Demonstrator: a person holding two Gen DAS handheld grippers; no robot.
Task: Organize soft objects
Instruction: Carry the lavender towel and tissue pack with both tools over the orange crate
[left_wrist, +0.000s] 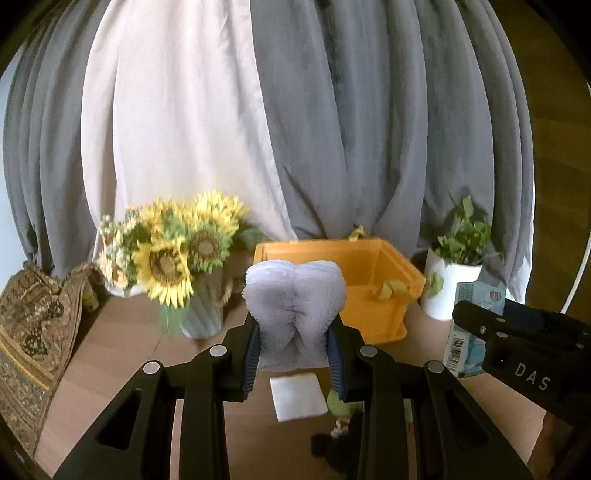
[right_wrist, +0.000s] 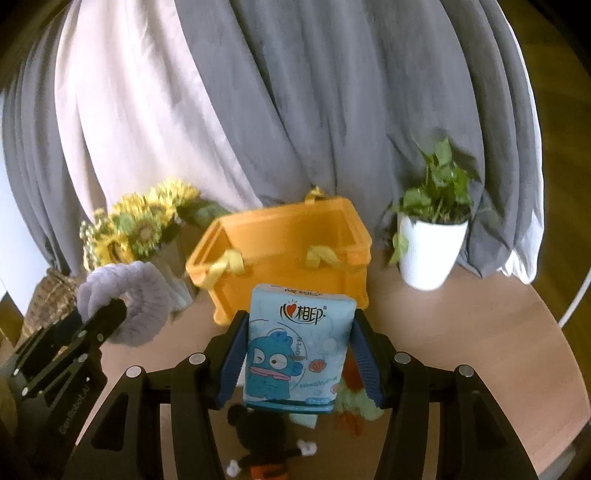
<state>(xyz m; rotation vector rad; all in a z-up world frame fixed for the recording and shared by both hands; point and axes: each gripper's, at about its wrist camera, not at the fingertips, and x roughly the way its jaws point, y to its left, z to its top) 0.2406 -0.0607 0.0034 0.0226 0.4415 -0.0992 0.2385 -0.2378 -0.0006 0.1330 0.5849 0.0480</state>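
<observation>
My left gripper (left_wrist: 295, 354) is shut on a folded lavender fluffy towel (left_wrist: 295, 295), which bulges above the blue pads and hangs above the brown table. From the right wrist view the same towel (right_wrist: 136, 299) shows at the left, in the left gripper (right_wrist: 107, 317). My right gripper (right_wrist: 297, 358) is shut on a blue tissue pack (right_wrist: 297, 350) with a cartoon fish, held upright above the table. An orange bin (right_wrist: 284, 258) with yellow handle straps stands just beyond both loads; it shows as the orange bin (left_wrist: 369, 280) in the left wrist view.
A sunflower bouquet in a pale vase (left_wrist: 173, 258) stands left of the bin, a white potted plant (right_wrist: 432, 243) to its right. A patterned cloth bag (left_wrist: 33, 332) lies far left. Below on the table: white folded square (left_wrist: 297, 397), black plush toy (right_wrist: 266, 439), green-orange plush (right_wrist: 354, 402). Grey curtains hang behind.
</observation>
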